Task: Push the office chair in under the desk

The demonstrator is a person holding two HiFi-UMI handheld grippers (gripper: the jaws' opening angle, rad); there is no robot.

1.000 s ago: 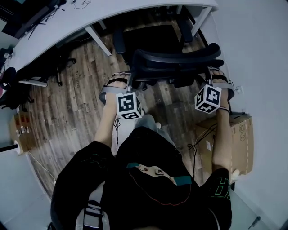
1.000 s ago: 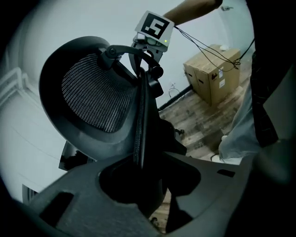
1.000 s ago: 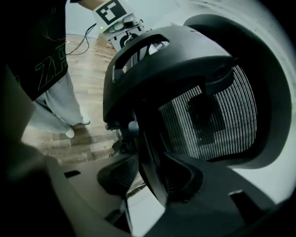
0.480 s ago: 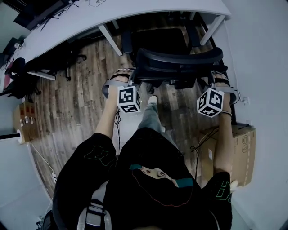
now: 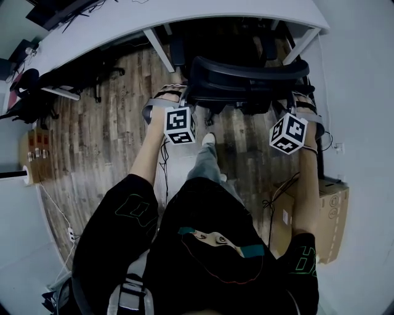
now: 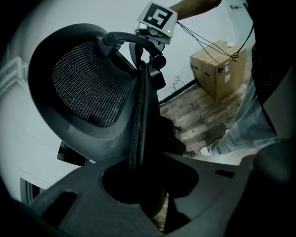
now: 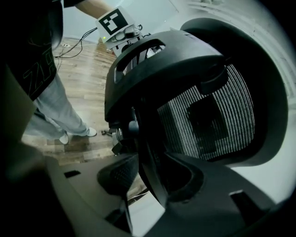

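Observation:
The black mesh office chair (image 5: 246, 77) stands at the white desk (image 5: 184, 15), its seat in shadow below the desk top and its backrest facing me. My left gripper (image 5: 177, 99) is at the backrest's left edge. In the left gripper view that edge (image 6: 138, 115) runs down between the jaws (image 6: 138, 173), which are closing on it. My right gripper (image 5: 303, 103) is shut on the backrest's right edge, and in the right gripper view the frame (image 7: 152, 152) sits gripped between the jaws (image 7: 148, 173).
A cardboard box (image 5: 332, 215) with cables stands on the wooden floor at the right, beside the pale wall. Other black chairs (image 5: 98, 80) sit under the desk further left. A desk leg (image 5: 157, 42) stands left of the chair. The person's foot (image 5: 209, 139) is behind the chair.
The chair and both grippers have moved forward toward the desk, and the seat now lies further under the desk top. The person has stepped forward behind it.

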